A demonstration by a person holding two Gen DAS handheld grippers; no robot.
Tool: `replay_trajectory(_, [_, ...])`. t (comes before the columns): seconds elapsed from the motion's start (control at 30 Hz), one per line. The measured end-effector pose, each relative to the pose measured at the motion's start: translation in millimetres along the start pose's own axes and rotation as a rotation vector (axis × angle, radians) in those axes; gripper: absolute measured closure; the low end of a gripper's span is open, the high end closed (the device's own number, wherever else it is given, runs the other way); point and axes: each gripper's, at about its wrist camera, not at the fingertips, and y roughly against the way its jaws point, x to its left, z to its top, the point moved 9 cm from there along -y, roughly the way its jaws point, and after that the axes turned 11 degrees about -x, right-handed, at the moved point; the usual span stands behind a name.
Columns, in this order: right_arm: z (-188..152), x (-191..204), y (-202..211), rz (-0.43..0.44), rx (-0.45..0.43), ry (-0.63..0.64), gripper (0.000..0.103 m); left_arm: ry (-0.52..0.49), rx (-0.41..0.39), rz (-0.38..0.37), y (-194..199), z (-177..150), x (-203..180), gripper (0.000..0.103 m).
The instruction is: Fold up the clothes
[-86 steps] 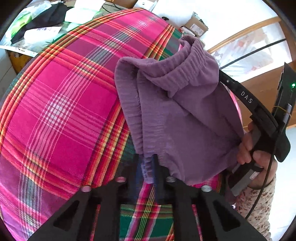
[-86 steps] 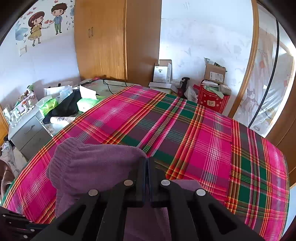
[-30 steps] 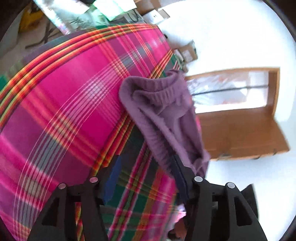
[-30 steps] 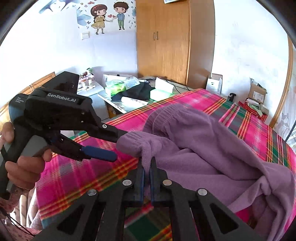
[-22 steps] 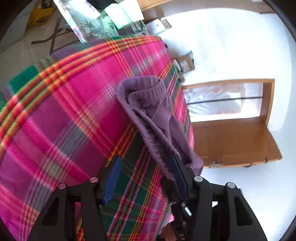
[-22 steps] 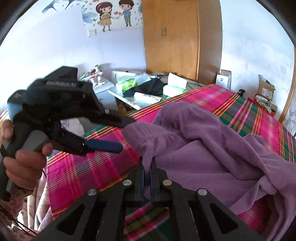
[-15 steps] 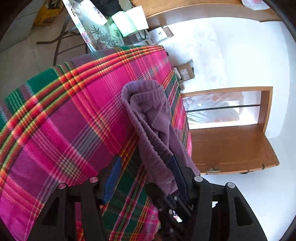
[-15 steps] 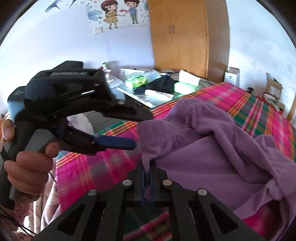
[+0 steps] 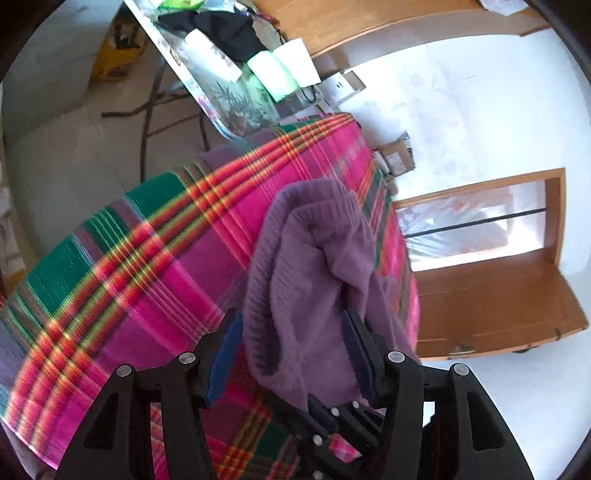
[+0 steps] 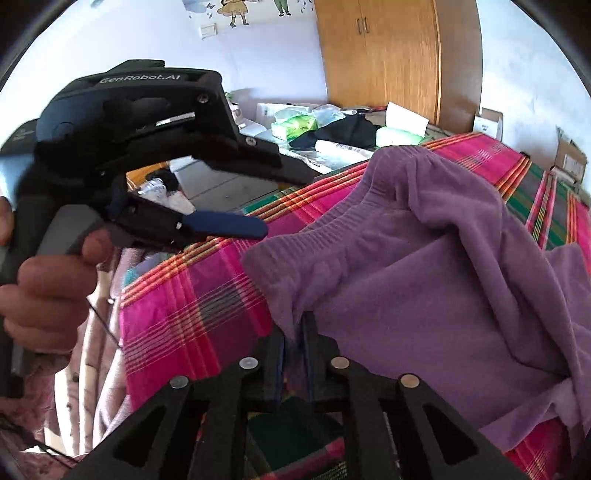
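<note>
place: home bedroom | bed: plaid bedspread [image 10: 207, 306] in pink, green and orange, directly under both tools | ahead of right tool: wooden wardrobe [image 10: 399, 59], cartoon wall sticker [image 10: 255, 9] | ahead-left: cluttered side table [image 10: 332, 147] | far ahead-right: cardboard boxes [image 10: 570, 158] on the floor

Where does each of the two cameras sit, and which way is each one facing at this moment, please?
Left wrist: sits on the left gripper, looking down its wide-apart fingers at the purple garment on the plaid bedspread; beyond, a cluttered side table.
Right wrist: sits on the right gripper, whose jaws have just been opening with the garment's edge between them; it faces the wardrobe, and the person's hand holding the left gripper shows at left.
Shared: garment, bedspread, side table.
</note>
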Motion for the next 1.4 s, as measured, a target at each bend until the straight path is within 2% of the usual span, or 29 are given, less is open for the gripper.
replay_trajectory(0.13, [5,0,24,0.05,-0.036,-0.023,0.091,-0.037,0.005,0.003,-3,1,-11,0.045])
replay_trajectory(0.2, [9,-1,39,0.055,-0.065,-0.01,0.086,-0.065,0.018,0.016,-6,-3,-14,0.045])
replay_trajectory(0.37, [6,-42,66,-0.058,-0.094,-0.042,0.085,-0.11,0.018,0.073,-10,-8,-9,0.045])
replay_trajectory(0.47, [2,-73,76,-0.142,-0.096,-0.087,0.084,-0.204,0.003,0.126,-9,-10,-9,0.045])
replay_trajectory(0.57, [6,-96,90,-0.212,-0.12,-0.103,0.083,-0.274,0.028,0.126,-16,-15,-14,0.045])
replay_trajectory(0.67, [10,-111,104,-0.253,-0.141,-0.105,0.072,-0.293,0.08,0.161,-28,-24,-7,0.045])
replay_trajectory(0.77, [9,-126,107,-0.301,-0.133,-0.101,0.066,-0.303,0.089,0.172,-33,-30,-4,0.046])
replay_trajectory(0.9, [3,-136,101,-0.334,-0.103,-0.102,0.066,-0.327,0.087,0.179,-33,-33,-5,0.048])
replay_trajectory(0.97, [2,-137,97,-0.336,-0.1,-0.111,0.066,-0.356,0.077,0.182,-32,-33,-8,0.055])
replay_trajectory(1.1, [9,-132,91,-0.325,-0.101,-0.09,0.066,-0.434,0.067,0.185,-31,-36,-18,0.061])
replay_trajectory(1.13, [12,-131,88,-0.33,-0.099,-0.074,0.066,-0.457,0.068,0.186,-31,-38,-20,0.069])
replay_trajectory(1.17, [13,-131,86,-0.344,-0.096,-0.057,0.066,-0.47,0.068,0.188,-31,-40,-21,0.07])
replay_trajectory(1.4, [0,-149,85,-0.429,-0.044,-0.068,0.066,-0.443,0.1,0.201,-36,-44,-9,0.071])
